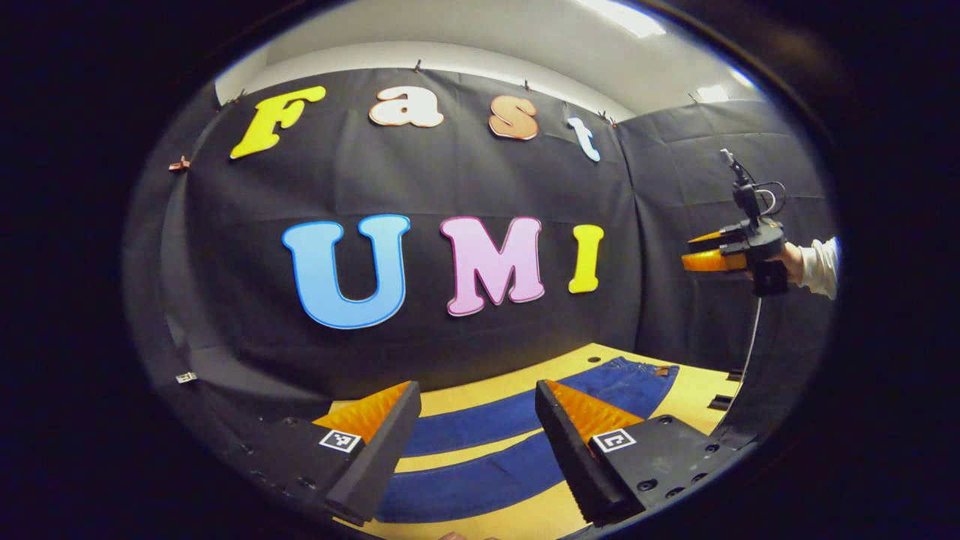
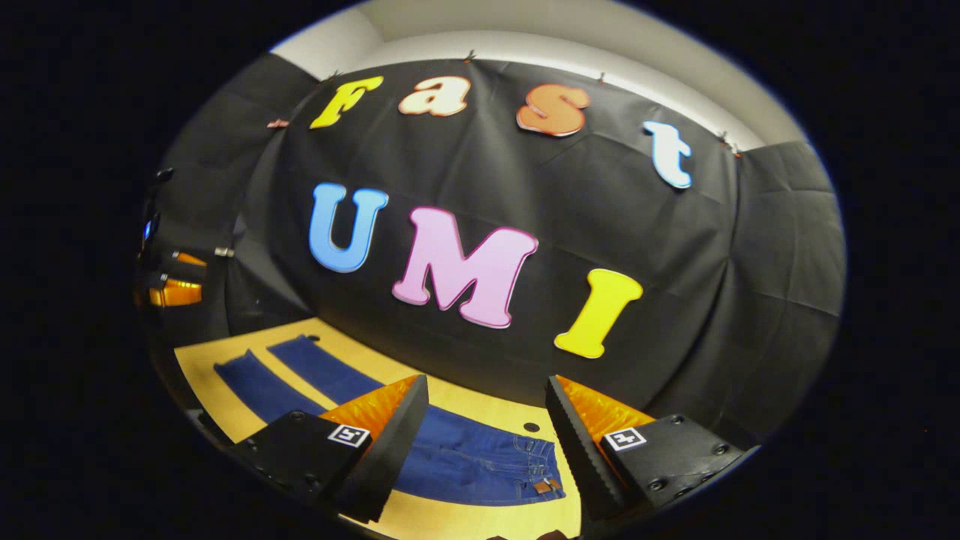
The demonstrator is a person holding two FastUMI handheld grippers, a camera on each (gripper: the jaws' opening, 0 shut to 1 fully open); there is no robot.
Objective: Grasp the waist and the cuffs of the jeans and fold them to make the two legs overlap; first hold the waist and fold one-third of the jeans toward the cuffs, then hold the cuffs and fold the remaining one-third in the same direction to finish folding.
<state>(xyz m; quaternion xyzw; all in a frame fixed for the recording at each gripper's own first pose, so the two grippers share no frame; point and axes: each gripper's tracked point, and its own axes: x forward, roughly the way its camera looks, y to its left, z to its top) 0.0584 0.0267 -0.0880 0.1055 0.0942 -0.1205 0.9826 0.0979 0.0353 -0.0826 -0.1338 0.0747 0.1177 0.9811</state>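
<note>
Both held wide apart and empty, the left gripper (image 1: 478,442) hovers above the legs and the right gripper (image 2: 486,442) above the waist of the jeans (image 2: 480,461), spread flat on the table (image 1: 465,397) (limp, fairly heavy denim, likely best pinched at waistband and cuffs).

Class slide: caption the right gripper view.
Open right gripper hovers above the waist of jeans laid flat on the table.

white sleeve (image 1: 820,264); black gripper bodies, square markers, round screws.
</note>
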